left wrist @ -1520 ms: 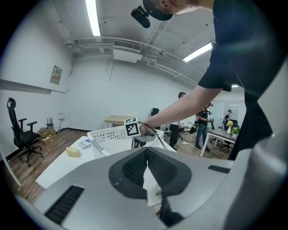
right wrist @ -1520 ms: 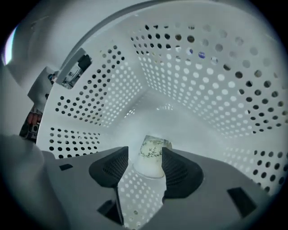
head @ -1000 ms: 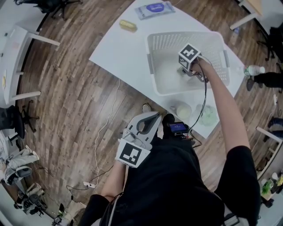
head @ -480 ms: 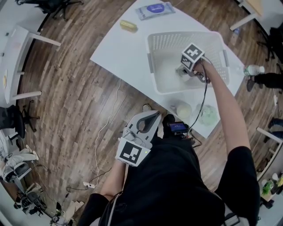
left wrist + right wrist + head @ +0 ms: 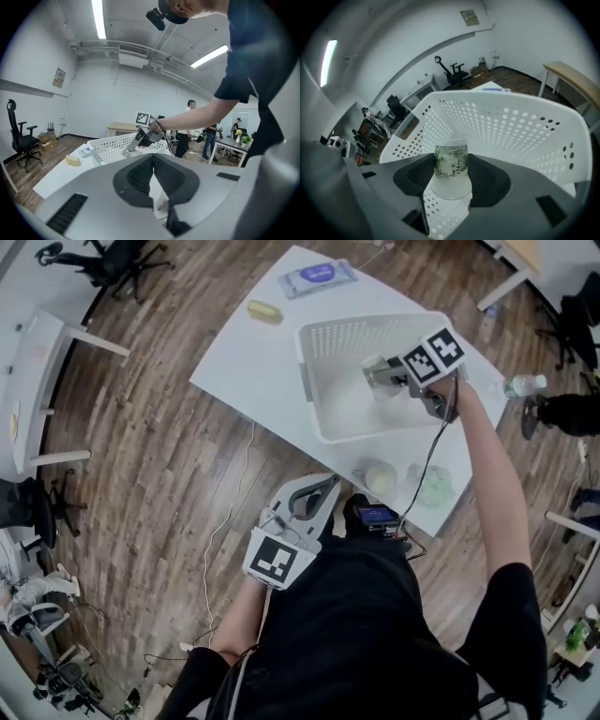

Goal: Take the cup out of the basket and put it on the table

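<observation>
Right gripper view shows the cup (image 5: 451, 177) between the two jaws of the right gripper (image 5: 451, 161). The dark pads press on both of its sides, so it is grasped. It is a clear cup with a green leaf print. Its long axis runs along the direction in which the jaws point, and the wider end is toward the camera.

Behind and below it are the white wall and floor of the basket (image 5: 511, 126), both full of holes. The cup therefore hangs over the inside of the basket and touches no part of it. In the head view it seems about level with the rim, but I cannot tell if it is fully above.

The bare table (image 5: 248, 357) lies outside the basket wall, to the left in the head view and also on the near side, toward the person. So the coming move, as I judge, goes over the rim and then down. On the near strip two small round things (image 5: 380, 476) already stand, so the left part looks more free.

The left gripper (image 5: 322, 491) is well apart, near the person's body, with its jaws closed together and nothing in them.
</observation>
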Available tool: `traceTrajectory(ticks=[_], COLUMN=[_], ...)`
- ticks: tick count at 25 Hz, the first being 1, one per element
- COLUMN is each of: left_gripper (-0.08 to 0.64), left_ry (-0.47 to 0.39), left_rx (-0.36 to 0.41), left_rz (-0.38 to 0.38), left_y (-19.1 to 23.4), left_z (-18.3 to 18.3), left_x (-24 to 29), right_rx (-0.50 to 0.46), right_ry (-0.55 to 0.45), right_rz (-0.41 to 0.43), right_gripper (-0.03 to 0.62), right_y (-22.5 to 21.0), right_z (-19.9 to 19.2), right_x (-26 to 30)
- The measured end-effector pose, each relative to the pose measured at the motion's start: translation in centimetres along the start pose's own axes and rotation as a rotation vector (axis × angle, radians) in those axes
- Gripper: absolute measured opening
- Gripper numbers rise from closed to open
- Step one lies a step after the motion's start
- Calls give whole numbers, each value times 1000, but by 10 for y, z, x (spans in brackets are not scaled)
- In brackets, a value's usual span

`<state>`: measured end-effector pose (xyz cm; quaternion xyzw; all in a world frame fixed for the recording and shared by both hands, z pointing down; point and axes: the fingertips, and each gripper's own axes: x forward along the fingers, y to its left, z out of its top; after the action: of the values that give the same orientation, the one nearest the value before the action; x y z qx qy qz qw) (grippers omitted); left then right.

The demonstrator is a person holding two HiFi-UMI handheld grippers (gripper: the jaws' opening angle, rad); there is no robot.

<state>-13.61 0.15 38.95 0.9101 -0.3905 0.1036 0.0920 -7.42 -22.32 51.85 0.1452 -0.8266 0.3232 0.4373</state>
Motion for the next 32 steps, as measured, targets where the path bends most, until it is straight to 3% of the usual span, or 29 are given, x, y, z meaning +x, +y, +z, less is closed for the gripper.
traceTrajectory(ticks=[6, 15, 20, 25, 32], left_gripper=[9, 9, 9, 9, 9], left_ry=[-42, -116, -127, -122, -135], left_rx=[-14, -58, -34, -22, -8], left_rz=[-13, -70, -88, -99, -98], left_y=[-8, -23, -27, -46, -65], left_z=[13, 37, 48, 55, 53], left_x=[10, 42, 63, 78, 83], right_rx=[16, -17, -52, -80, -59], right_ry=[-261, -667, -851, -994, -1087], right_rz=[28, 4, -100, -266, -474], right_gripper=[229, 229, 227, 227, 227], right_y=[31, 89, 111, 109, 81], right_z=[8, -37, -67, -118, -188], right_x=[-71, -165, -208, -242, -244])
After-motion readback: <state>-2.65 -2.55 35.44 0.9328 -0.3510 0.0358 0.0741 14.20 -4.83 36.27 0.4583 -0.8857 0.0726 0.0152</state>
